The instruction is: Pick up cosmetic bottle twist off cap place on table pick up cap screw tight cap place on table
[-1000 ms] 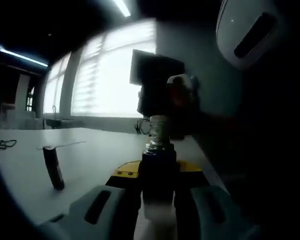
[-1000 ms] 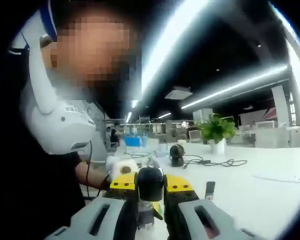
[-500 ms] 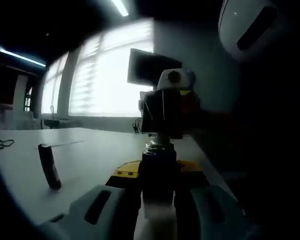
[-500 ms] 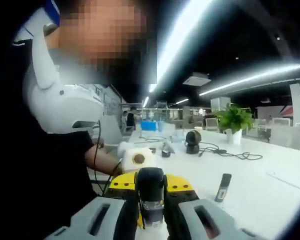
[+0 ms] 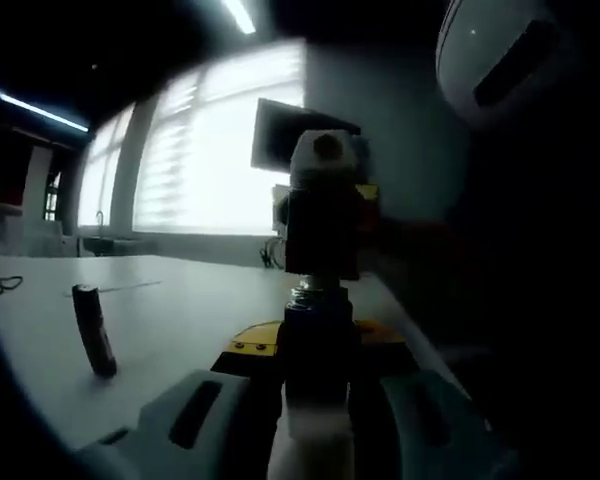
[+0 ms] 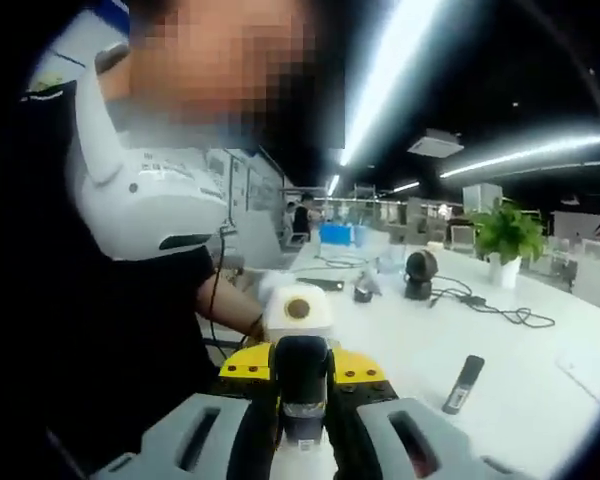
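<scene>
In the left gripper view, a dark remote (image 5: 93, 330) stood tilted on the white table (image 5: 180, 300), left of the tongs. The left gripper (image 5: 318, 345) was clenched around the cosmetic bottle (image 5: 318, 400), held upright above the table's near edge, with its threaded neck exposed. Directly above, the right gripper (image 5: 323, 230) met the neck. In the right gripper view, the right gripper (image 6: 302, 385) grasped the black cap (image 6: 301, 378).
</scene>
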### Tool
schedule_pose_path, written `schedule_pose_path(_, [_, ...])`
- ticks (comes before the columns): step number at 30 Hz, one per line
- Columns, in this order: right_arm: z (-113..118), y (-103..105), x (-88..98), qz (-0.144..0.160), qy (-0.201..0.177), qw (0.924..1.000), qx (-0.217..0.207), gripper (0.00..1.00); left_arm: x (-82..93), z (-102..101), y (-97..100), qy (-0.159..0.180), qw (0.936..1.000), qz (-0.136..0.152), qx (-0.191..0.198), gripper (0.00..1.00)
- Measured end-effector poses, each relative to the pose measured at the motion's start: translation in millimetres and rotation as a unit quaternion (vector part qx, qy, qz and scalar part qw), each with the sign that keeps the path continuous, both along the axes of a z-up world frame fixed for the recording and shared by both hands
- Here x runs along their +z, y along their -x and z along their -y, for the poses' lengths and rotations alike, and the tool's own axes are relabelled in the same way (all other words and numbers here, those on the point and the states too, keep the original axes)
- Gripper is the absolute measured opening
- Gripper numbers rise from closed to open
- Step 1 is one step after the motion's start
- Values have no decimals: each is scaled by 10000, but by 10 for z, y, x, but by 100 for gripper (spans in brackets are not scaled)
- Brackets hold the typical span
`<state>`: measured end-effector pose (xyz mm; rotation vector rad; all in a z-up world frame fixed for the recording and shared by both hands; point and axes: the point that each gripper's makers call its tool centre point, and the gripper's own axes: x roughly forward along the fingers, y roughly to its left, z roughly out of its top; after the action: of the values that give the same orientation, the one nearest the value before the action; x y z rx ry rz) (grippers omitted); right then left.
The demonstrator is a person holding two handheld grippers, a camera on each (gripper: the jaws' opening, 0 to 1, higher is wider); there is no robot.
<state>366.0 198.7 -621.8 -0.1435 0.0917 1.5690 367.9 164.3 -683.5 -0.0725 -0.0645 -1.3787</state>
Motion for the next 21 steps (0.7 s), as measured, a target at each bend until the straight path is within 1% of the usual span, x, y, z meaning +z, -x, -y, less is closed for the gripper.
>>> schedule_pose_path(4, [13,-4,17,11,-7,10000,91,13,13,-3,4,47,10000,-16,-21,15])
schedule_pose_path(9, [31,31,-3,-72,84,9995,281,13,-15,22,51,-47,9999,46,-110,15])
schedule_pose_path(12, [48,20,-9,-111,91,9995,264,13,-17,19,38,-53,10000,43,-68,15])
schedule_pose_path(14, [57,10,-35,-78,179,9995,244,13,-32,22,30,-98,9999,51,-31,15])
schedule_pose_path(15, [53,15,-41,-108,190,9995,247,13,-36,22,33,-112,9999,71,-25,15])
schedule_pose_path(18, [28,15,-65,-210,143,9994,218,13,-58,24,28,-172,9998,81,-11,15])
schedule_pose_path(21, [36,14,-109,-228,142,9995,133,13,-91,35,26,-263,9996,92,6,15])
